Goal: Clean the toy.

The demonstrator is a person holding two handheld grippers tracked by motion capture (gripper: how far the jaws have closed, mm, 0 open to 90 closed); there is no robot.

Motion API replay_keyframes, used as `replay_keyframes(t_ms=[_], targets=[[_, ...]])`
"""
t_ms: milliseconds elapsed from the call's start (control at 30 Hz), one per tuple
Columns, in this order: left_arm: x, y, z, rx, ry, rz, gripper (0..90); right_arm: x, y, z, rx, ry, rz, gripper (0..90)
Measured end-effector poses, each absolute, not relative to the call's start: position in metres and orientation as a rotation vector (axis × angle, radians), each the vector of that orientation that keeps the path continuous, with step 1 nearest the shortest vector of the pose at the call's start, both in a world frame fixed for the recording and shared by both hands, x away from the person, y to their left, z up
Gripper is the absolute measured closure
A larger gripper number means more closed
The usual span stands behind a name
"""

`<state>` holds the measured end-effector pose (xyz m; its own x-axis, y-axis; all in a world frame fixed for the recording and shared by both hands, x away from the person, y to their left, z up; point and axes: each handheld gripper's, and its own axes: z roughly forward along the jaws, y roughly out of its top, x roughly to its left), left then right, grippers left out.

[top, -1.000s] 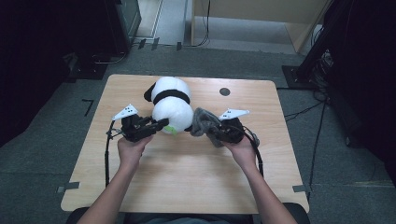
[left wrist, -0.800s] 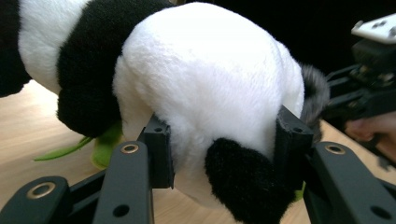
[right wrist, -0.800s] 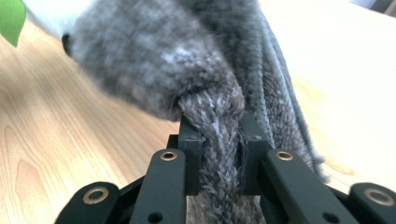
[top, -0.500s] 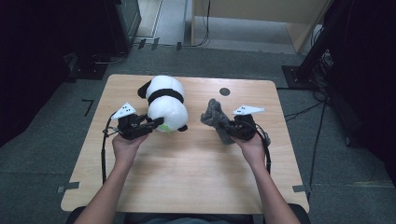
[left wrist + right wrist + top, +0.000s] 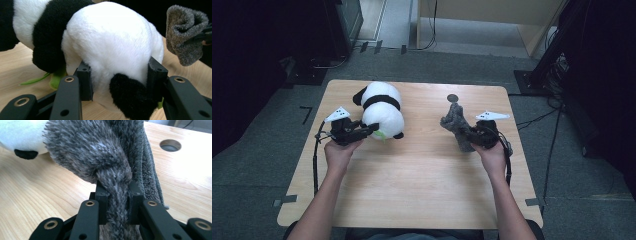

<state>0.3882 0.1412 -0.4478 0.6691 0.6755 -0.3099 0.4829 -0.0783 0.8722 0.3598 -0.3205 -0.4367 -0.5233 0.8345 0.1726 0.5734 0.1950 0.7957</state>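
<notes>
A black-and-white plush panda (image 5: 381,109) lies on the left half of the wooden table (image 5: 422,190). My left gripper (image 5: 371,129) is shut on the panda's white body (image 5: 112,47), its pads pressed into the fur on both sides, beside a black paw. A green bit (image 5: 57,78) peeks out under the panda. On the right side a grey furry cloth (image 5: 455,125) stands bunched up. My right gripper (image 5: 468,135) is shut on a fold of that grey cloth (image 5: 115,195). The cloth (image 5: 186,32) also hangs at the far right of the left gripper view.
A round cable hole (image 5: 453,97) sits in the table near its far edge, behind the cloth; it shows again in the right gripper view (image 5: 170,145). Black equipment stands on the floor to the left and right. A wooden cabinet (image 5: 482,20) is beyond the table.
The two hands have moved apart: the left gripper carried the panda leftward, the right gripper carried the grey cloth rightward. A gap of bare table now lies between them.
</notes>
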Motion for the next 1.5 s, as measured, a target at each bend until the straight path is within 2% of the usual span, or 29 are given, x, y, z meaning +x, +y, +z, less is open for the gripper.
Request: replay_keyframes(t_ms=[500,1100,1200,1333,1500], targets=[[0.398,0.167,-0.462,1.756,0.973,0.220,49.7,0.365,-0.350,-0.445,1.424,2.133,1.164,76.3],[0.404,0.172,-0.481,1.822,1.015,0.211,40.7,0.389,-0.359,-0.481,1.478,2.083,1.127,74.0],[0.405,0.173,-0.482,1.820,1.019,0.204,39.3,0.392,-0.363,-0.486,1.499,2.052,1.147,71.5],[0.405,0.173,-0.483,1.826,1.026,0.195,36.4,0.394,-0.365,-0.489,1.514,2.037,1.160,62.0],[0.404,0.174,-0.484,1.843,1.045,0.204,29.6,0.396,-0.366,-0.488,1.494,2.017,1.195,58.6]])
